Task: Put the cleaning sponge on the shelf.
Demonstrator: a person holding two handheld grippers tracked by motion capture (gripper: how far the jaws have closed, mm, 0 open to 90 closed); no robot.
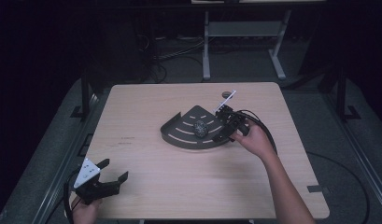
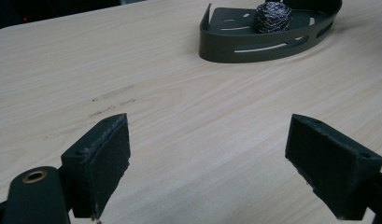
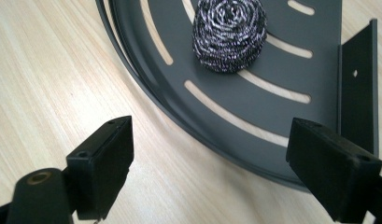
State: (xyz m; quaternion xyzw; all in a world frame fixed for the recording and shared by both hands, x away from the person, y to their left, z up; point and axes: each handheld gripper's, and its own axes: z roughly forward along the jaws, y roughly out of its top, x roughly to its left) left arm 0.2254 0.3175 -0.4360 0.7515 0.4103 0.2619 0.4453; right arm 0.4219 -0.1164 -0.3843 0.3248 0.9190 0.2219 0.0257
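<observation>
Ahead of the right hand-held gripper [image 3: 209,154], perhaps near, sits the scourer [image 3: 229,35].

1. A pale wood-grain desk [image 1: 146,186] with rounded corners is standing on grey floor [image 1: 347,154].
2. A white-legged frame [image 1: 244,32] is standing beyond it.
3. Dark cables [image 1: 165,58] are lying nearby; the surroundings are sitting in darkness.

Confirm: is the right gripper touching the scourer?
Apart. In the right gripper view the open right gripper has dark tray floor showing between its fingers and the scourer.
</observation>
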